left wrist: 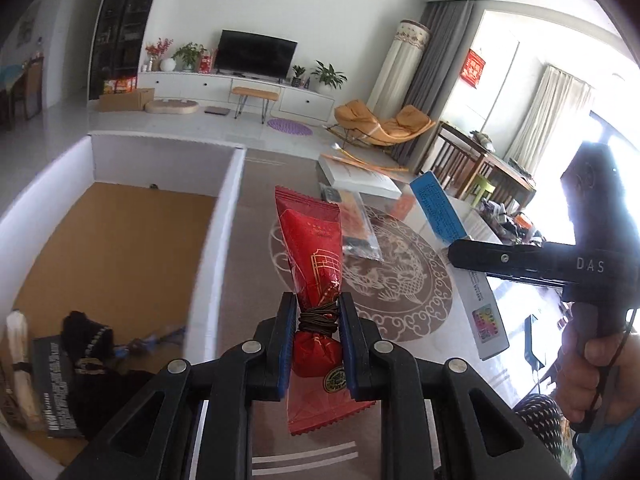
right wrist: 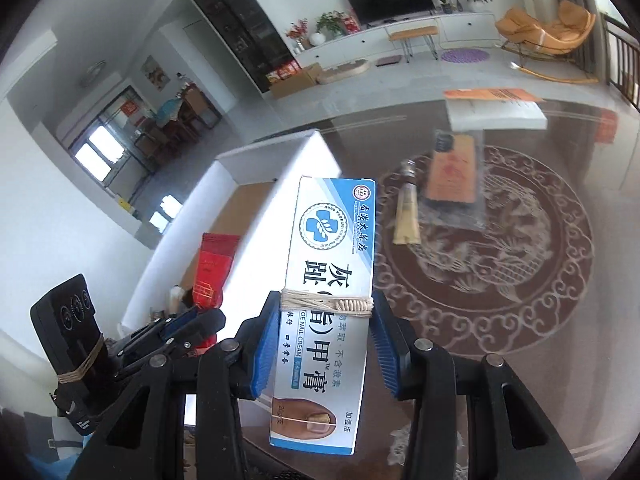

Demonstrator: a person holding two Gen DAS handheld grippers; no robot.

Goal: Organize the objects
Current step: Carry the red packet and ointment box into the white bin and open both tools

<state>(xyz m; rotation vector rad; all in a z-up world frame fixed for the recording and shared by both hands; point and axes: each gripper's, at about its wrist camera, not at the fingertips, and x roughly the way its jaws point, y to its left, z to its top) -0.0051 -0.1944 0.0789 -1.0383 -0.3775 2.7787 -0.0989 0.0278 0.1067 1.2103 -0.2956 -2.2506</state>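
Note:
My left gripper [left wrist: 318, 304] is shut on a red foil packet [left wrist: 314, 256] with dark cord wound round its waist, held above the patterned table. Left of it stands a white bin [left wrist: 224, 216] with a cardboard floor. My right gripper [right wrist: 326, 304] is shut on a blue-and-white nail cream box [right wrist: 332, 264] tied with pale string, its blue pads [right wrist: 266, 344] pressing both sides. In the right wrist view the left gripper [right wrist: 200, 320] shows at lower left with the red packet [right wrist: 212, 268]. In the left wrist view the right gripper [left wrist: 472, 256] holds the cream box [left wrist: 440, 208] at the right.
On the table lie a cream tube [right wrist: 406, 216], an orange packet in a clear bag [right wrist: 454, 180] and a flat white box [right wrist: 496, 114] at the far edge. Inside the bin sit a black pouch [left wrist: 86, 344] and a dark packet [left wrist: 52, 392]. A hand [left wrist: 588, 368] grips the right handle.

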